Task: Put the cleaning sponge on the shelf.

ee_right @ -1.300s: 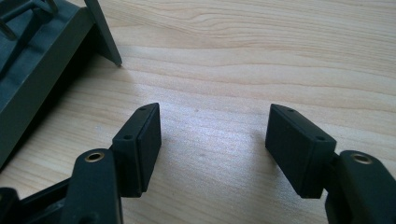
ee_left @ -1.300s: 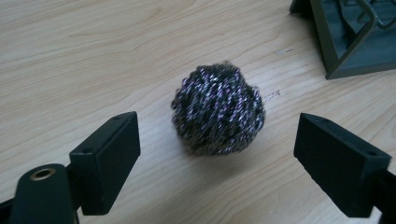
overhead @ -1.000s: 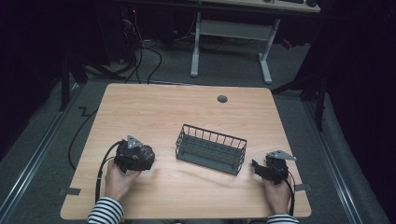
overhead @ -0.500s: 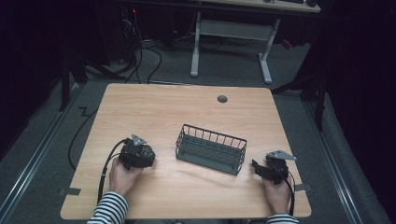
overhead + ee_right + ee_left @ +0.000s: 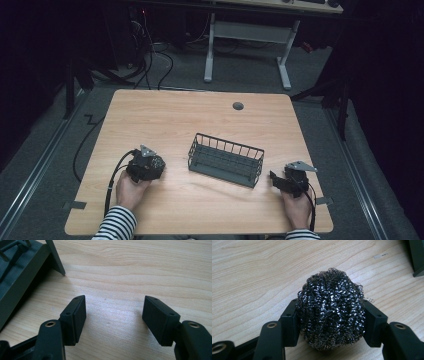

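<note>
Steel-wool scourer, just clamped between the closing jaws of the left gripper, sits low over the table, with the wire basket off to that gripper's right, while the right gripper rests open and empty.

A dim laboratory or recording room: a bare wooden worktop with a cable port is standing on grey carpet, cables are trailing across the floor, and a second desk frame is standing behind.
</note>
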Demonstrator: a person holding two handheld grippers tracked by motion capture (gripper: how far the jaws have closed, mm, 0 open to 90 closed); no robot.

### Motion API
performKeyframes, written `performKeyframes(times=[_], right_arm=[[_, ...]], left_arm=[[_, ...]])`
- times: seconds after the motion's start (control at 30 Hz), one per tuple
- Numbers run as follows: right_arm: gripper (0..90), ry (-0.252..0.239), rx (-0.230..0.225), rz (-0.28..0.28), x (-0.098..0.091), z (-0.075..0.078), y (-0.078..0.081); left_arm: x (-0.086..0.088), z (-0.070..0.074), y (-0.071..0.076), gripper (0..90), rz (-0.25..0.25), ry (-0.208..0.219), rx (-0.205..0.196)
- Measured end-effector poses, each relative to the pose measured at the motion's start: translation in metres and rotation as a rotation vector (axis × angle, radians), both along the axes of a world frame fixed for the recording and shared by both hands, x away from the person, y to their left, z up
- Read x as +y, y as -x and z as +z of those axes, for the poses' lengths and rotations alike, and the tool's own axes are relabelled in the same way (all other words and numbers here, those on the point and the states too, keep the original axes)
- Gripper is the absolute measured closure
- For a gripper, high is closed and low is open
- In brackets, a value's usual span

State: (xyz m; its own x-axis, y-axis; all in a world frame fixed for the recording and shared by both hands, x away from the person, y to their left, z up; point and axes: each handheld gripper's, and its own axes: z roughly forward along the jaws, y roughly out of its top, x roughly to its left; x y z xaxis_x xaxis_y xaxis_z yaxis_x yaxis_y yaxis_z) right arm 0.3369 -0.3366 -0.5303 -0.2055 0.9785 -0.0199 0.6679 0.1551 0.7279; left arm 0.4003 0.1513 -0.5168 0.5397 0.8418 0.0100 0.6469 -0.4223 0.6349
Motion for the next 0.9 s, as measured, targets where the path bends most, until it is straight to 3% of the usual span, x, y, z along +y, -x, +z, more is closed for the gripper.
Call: performKeyframes(times=[0.23,0.4,0.9], right_arm=[[35.7,0.001,0.001,0.002,0.0,0.0,0.0],[35.7,0.001,0.001,0.003,0.0,0.0,0.0],[35.9,-0.001,0.0,0.004,0.0,0.0,0.0]], left_arm=[[0.002,0.002,0.002,43.5,-0.005,0.004,-0.007],[0.005,0.008,0.005,43.7,0.003,0.035,-0.017],[0.007,0.029,0.015,43.8,-0.051,0.077,-0.015]])
